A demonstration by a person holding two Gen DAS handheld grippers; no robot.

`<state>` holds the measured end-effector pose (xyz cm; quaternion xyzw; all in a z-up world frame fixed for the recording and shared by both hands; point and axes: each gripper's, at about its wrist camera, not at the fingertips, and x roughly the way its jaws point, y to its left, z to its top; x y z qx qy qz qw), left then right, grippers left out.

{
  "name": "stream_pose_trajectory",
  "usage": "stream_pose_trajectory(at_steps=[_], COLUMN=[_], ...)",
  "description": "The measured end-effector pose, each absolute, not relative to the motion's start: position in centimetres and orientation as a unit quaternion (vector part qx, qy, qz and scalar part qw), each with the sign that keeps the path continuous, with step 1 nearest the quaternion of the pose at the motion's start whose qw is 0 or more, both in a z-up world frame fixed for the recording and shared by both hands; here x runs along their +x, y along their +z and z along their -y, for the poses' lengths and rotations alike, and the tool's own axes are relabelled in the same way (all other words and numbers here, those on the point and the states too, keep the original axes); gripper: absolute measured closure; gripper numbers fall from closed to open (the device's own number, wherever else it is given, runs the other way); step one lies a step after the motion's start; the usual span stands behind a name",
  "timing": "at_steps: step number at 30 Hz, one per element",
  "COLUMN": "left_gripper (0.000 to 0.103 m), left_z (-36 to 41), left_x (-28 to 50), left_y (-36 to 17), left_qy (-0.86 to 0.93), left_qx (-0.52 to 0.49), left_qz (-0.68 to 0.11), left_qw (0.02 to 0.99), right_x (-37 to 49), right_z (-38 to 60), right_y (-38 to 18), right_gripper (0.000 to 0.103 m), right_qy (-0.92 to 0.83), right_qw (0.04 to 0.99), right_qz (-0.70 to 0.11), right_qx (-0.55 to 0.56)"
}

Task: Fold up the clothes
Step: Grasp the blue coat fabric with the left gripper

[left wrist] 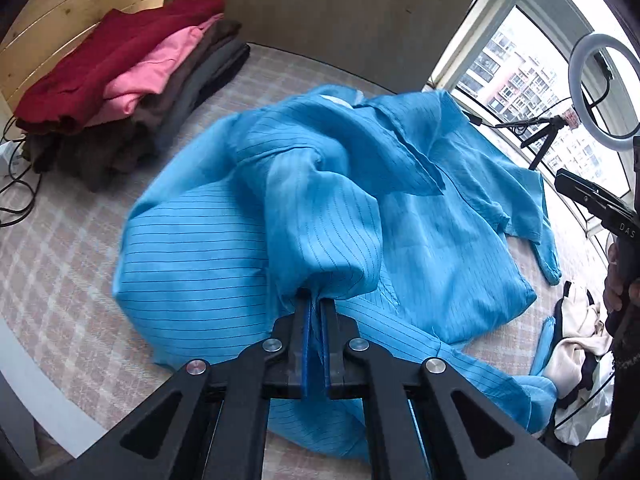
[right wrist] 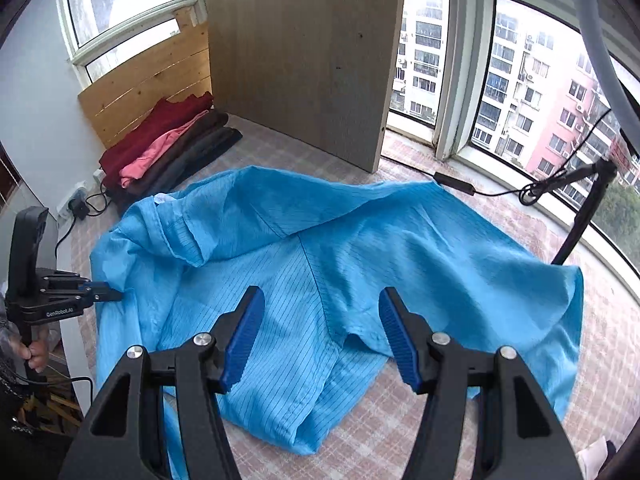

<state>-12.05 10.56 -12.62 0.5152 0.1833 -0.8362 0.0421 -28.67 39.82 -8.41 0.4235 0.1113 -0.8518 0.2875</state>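
my left gripper (left wrist: 315,300) angled steeply down, jaws pinched tight on fold of blue garment (left wrist: 248,248). in right wrist view same gripper reaches in from left edge, hand (right wrist: 38,354) wrapped round its handle. my right gripper (right wrist: 322,320) tilted down, jaws parted wide, blue pads (right wrist: 244,338) hovering, gripping nothing.

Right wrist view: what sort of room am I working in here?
Probably a flat's enclosed balcony or bay-window room, high up. Big windows wrap around and look onto apartment blocks, the blue garment lies on a checked mat, and a stack of folded clothes sits beside it.
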Motion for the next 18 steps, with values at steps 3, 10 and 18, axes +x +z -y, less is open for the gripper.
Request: stream_pose_trajectory(at_steps=[3,10,18], left_gripper=[0.098,0.101,0.027], left_z=[-5.3,-0.6,-10.2], left_x=[-9.0,-6.5,-10.8], left_y=[-10.6,-9.8,-10.2], left_qy=[-0.839,-0.829,-0.837], left_qx=[0.498,0.489,0.527], left_qz=[-0.191,-0.208,-0.107], left_qw=[0.105,0.173,0.101], right_x=[-31.8,-35.2,-35.2], right_z=[-36.3,-27.7,-28.5], right_y=[-8.8,-13.3,-15.0], right_gripper=[0.044,0.044,0.044], right_qy=[-0.843,-0.779,-0.736], right_qw=[0.318,0.362,0.422], right_qz=[-0.181,-0.379,-0.403], right_qx=[0.394,0.344,0.343])
